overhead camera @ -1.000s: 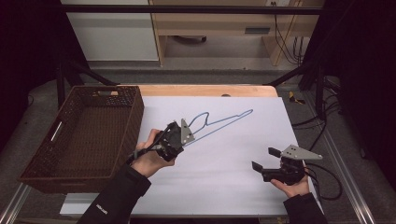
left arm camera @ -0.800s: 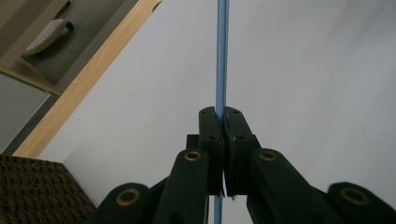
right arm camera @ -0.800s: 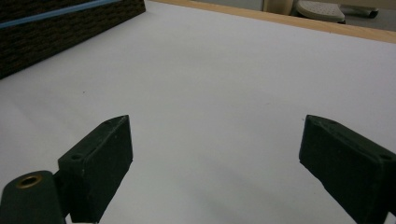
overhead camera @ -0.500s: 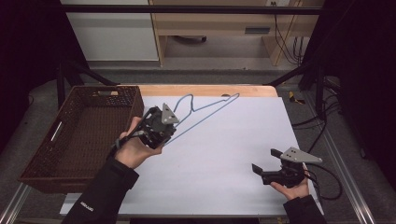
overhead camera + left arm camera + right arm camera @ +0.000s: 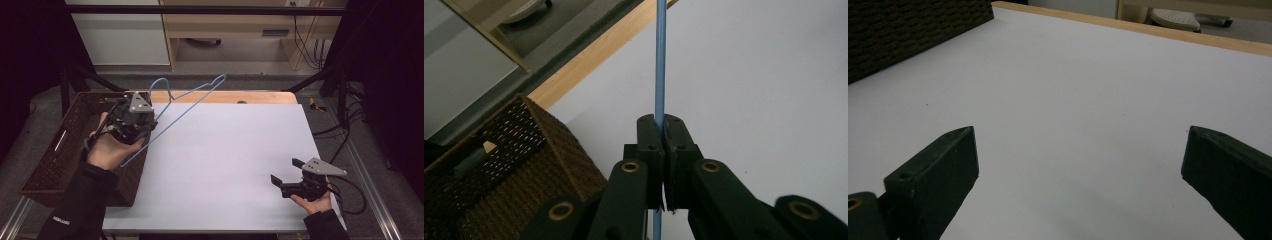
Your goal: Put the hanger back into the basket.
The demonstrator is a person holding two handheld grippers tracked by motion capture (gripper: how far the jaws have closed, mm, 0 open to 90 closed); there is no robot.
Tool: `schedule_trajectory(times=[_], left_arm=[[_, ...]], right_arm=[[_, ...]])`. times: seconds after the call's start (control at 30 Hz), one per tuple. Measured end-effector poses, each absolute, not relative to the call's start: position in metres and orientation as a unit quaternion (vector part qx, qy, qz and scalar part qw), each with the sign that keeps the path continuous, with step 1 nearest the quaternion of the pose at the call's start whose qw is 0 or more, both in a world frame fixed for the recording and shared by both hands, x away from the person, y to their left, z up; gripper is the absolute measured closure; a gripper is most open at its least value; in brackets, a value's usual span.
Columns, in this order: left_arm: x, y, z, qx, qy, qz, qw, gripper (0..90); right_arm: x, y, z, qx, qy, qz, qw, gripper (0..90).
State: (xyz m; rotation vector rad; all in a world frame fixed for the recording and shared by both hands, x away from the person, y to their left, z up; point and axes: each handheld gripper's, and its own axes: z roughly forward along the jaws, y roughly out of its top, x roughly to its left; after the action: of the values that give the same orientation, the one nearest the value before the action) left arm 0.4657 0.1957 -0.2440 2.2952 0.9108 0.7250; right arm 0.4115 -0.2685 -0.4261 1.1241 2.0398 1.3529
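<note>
Your left hand-held gripper [image 5: 145,126] is clamped tight on a blue wire hanger [image 5: 192,97], its two black jaws pressed together on one thin straight run of the wire. In the left gripper view that wire [image 5: 660,60] comes up between the jaw tips and runs straight to the top edge, with a short length also showing below the pads. From the high view, you hold the hanger lifted off the tabletop [image 5: 225,150], tilted, above the tabletop's far left part and the right rim of the brown wicker basket [image 5: 55,160]. The hook end [image 5: 161,85] sits up near the gripper, and the pointed shoulder [image 5: 220,78] reaches out toward the far wooden edge [image 5: 225,96]. Your left hand [image 5: 110,147] is over the basket's right wall.

Your right hand-held gripper [image 5: 285,173] sits low at the near right corner of the white tabletop, well apart from the hanger. Its jaws have just been opening and now stand wide apart, with nothing between them; in the right gripper view the bare white surface [image 5: 1073,125] lies between the two black fingers [image 5: 943,170]. Your right hand [image 5: 312,200] holds it from below, cable trailing off to the right.
</note>
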Motion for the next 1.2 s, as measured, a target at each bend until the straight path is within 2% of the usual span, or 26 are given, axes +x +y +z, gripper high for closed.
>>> schedule_trajectory(times=[0.83, 1.2], left_arm=[[0.476, 0.271, -0.229, 0.822, 0.406, 0.295, 0.269, 87.5], [0.472, 0.32, -0.241, 0.815, 0.429, 0.299, 0.25, 87.5]], right_arm=[[0.412, -0.268, -0.424, 0.406, 0.739, 0.487, 0.228, 2.8], [0.412, -0.267, -0.424, 0.405, 0.741, 0.486, 0.227, 2.9]])
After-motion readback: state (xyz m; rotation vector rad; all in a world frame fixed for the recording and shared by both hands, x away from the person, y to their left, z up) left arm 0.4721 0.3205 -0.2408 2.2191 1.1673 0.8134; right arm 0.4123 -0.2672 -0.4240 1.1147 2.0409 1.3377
